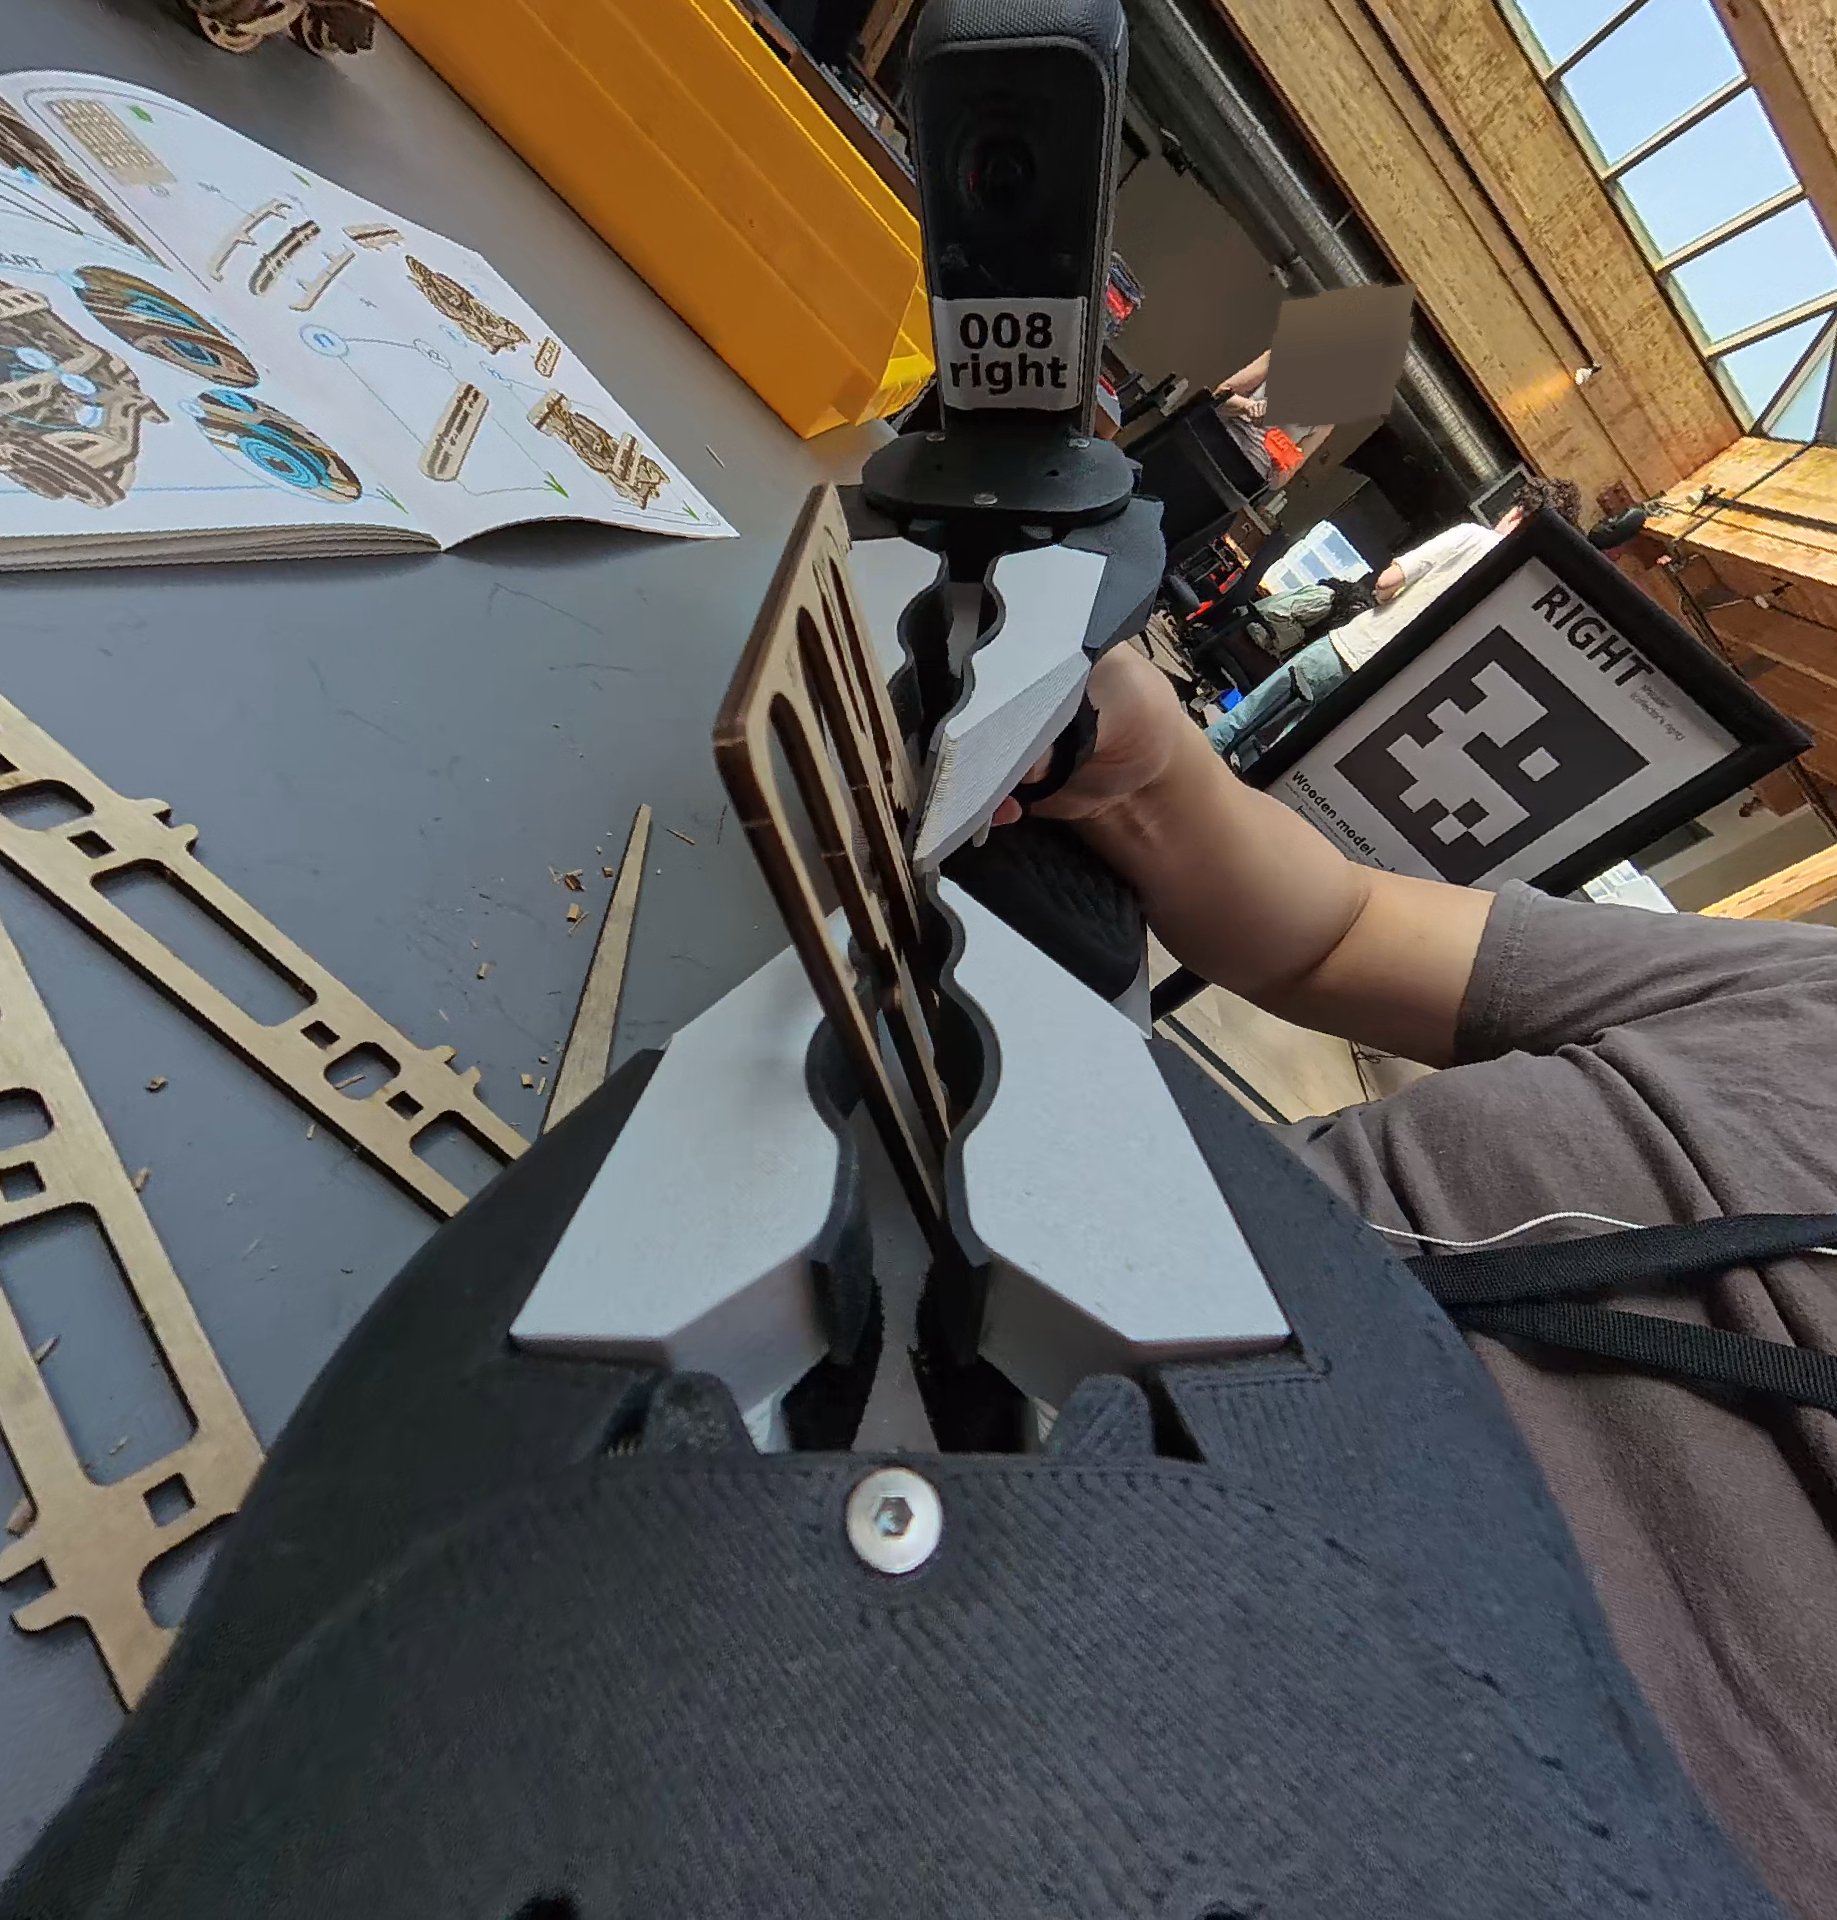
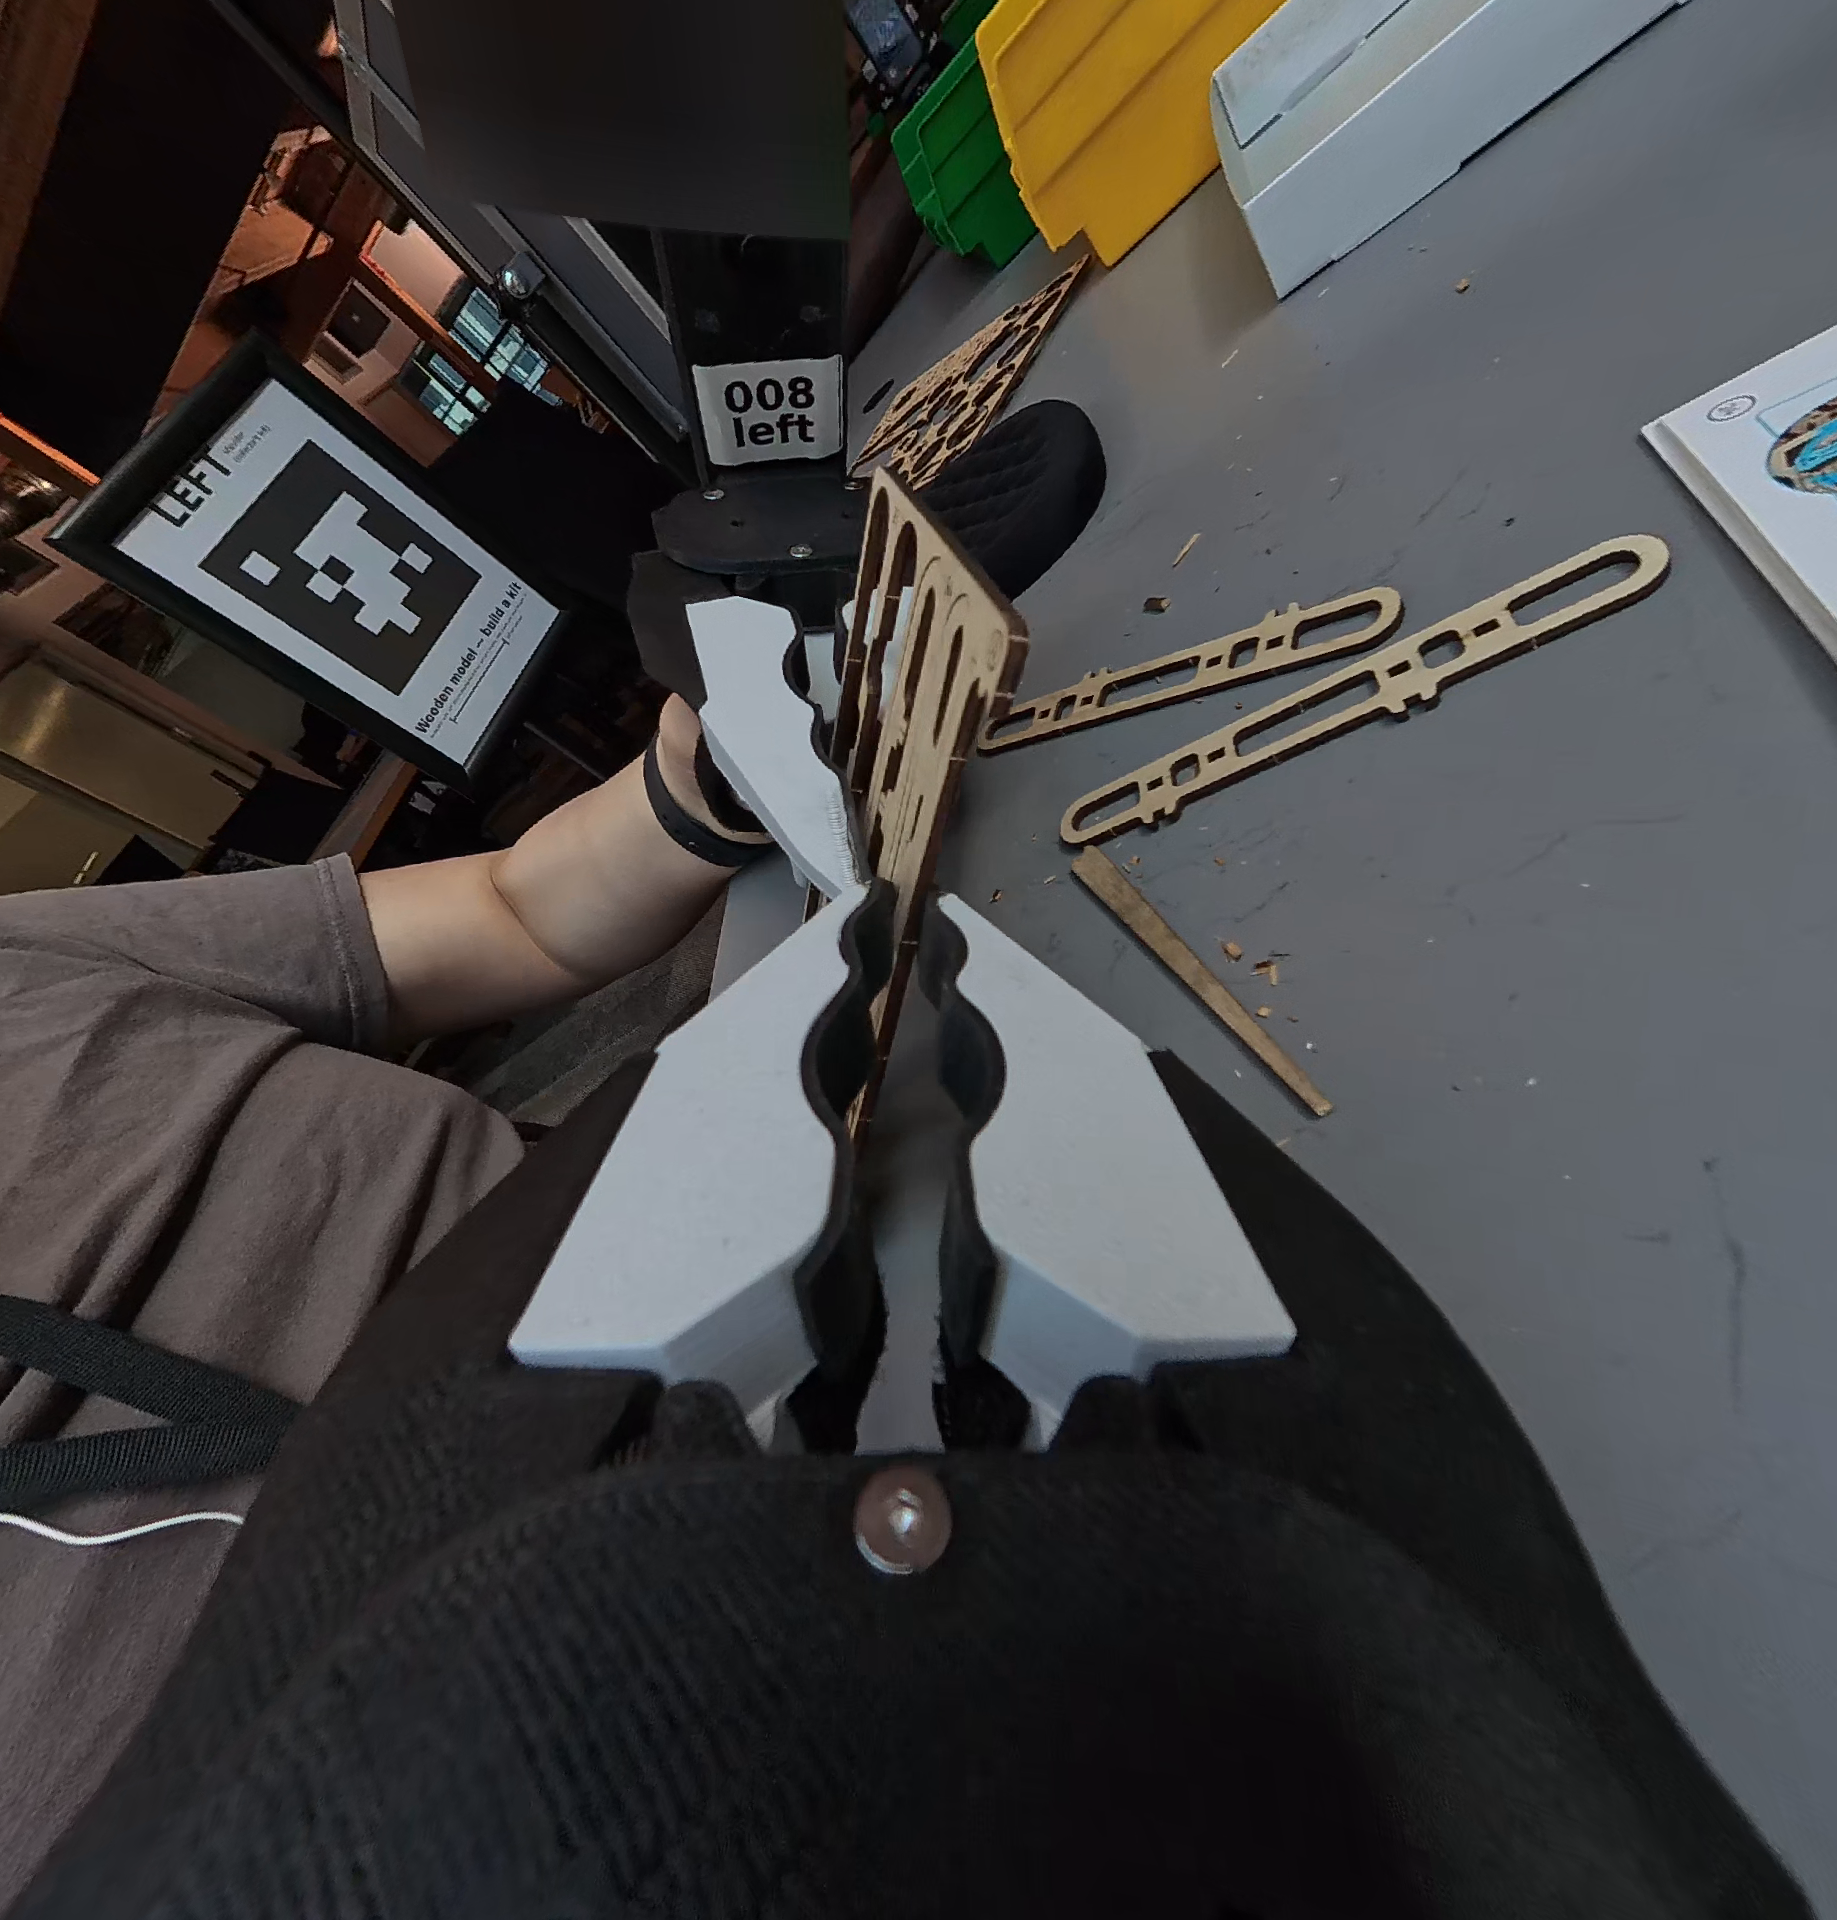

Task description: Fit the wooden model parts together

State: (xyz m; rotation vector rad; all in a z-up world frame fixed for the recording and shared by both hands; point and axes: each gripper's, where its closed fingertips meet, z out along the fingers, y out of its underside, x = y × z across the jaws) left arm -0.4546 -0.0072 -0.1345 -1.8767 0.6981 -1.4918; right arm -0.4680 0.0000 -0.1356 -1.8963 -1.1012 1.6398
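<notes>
Two grippers: left gripper [image 1: 898, 1049] and right gripper [image 2: 898, 997] both clamp one wooden sheet [image 1: 831, 790]
Table [image 1: 374, 727]: two loose slotted strips [image 2: 1361, 691]

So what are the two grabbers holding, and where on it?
Both hold one thin wooden sheet with slots cut in it, on edge above the table. The left gripper pinches its near end; the right gripper pinches the opposite end.
</notes>
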